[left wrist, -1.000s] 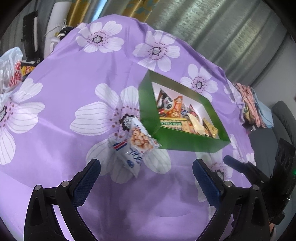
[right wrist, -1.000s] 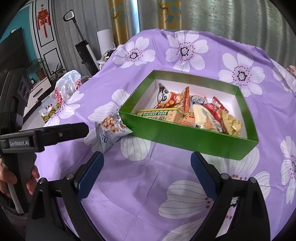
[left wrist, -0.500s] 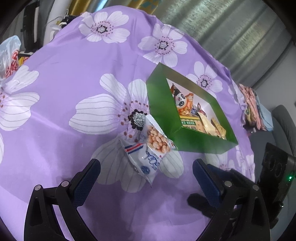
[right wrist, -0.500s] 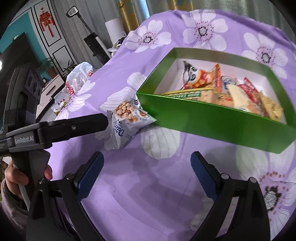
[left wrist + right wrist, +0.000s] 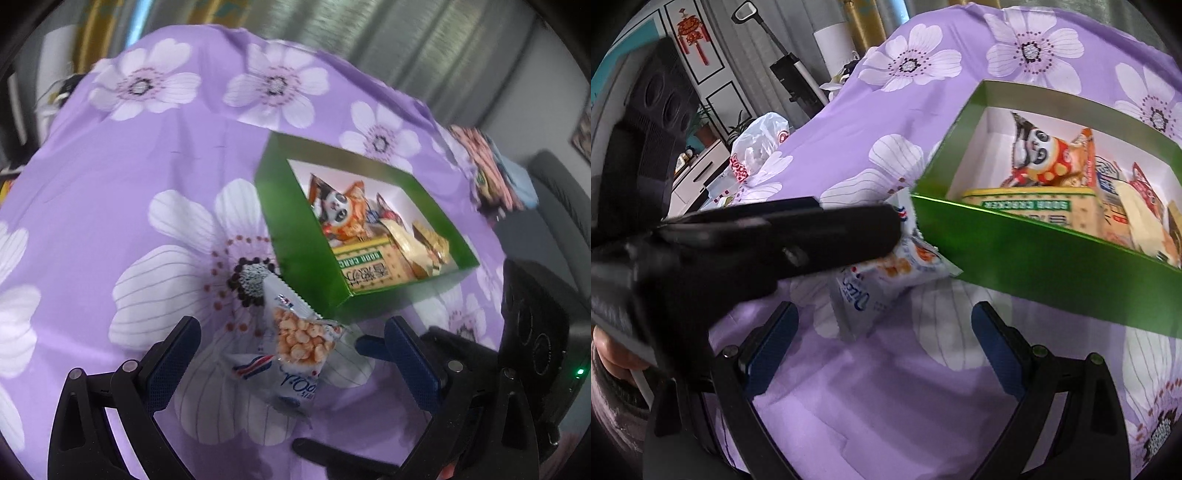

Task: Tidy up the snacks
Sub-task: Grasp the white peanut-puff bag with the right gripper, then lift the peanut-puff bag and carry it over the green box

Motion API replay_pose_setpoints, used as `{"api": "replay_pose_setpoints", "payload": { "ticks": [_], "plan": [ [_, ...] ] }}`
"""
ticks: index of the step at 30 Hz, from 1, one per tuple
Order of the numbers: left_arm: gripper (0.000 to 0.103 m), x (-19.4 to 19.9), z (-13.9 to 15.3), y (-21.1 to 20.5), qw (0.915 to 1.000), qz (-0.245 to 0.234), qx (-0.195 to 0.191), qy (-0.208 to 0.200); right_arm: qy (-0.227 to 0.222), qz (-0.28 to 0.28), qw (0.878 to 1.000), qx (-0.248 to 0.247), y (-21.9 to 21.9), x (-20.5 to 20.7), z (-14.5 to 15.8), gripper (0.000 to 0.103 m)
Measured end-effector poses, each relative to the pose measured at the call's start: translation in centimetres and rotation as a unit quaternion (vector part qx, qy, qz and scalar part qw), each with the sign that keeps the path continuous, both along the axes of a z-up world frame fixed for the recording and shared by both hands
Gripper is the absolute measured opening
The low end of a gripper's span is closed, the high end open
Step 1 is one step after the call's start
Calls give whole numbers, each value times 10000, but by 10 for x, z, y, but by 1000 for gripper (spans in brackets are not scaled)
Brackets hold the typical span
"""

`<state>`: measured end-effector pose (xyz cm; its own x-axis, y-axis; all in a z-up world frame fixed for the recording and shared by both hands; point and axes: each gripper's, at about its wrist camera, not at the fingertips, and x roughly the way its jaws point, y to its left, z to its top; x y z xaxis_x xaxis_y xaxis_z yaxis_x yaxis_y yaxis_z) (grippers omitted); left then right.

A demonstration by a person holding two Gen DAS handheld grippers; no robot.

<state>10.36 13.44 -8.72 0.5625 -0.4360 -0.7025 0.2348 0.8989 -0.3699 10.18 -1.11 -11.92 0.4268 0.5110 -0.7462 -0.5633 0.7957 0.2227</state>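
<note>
Beside the green box (image 5: 306, 254) of snacks, the left gripper (image 5: 291, 354), jaws apart, straddles the peanut packet (image 5: 295, 354), while the right gripper (image 5: 882, 332) hovers nearby, also spread.

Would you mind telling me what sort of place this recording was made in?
Most likely a home living room: a table under a purple floral cloth, a red Chinese knot on a panelled wall, curtains behind.

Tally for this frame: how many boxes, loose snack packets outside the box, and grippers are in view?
Green cardboard boxes: 1
White peanut snack packets loose on the purple floral cloth: 1
Two-finger grippers: 2, left gripper and right gripper, both open
Total: 4
</note>
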Motion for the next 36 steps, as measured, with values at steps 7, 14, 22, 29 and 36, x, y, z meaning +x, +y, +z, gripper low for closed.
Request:
{"api": "replay_pose_setpoints", "payload": {
  "ticks": [7,14,22,29,36],
  "plan": [
    [92,7,-12,0,9996,-63,-101,245,18,166,9999,-25,9,6,-3,92],
    [69,7,-22,-5,9988,-203,-86,447,46,345,9994,-84,16,10,-7,76],
    [55,1,-30,-7,9972,-260,-390,578,-68,508,9983,-283,19,9,-11,52],
    [52,-10,-24,-10,9982,-176,-329,465,-138,654,9975,-206,15,3,-10,38],
    [52,-27,-10,-21,9985,-199,-413,314,-341,698,9968,-203,5,-13,-1,37]
  ]
}}
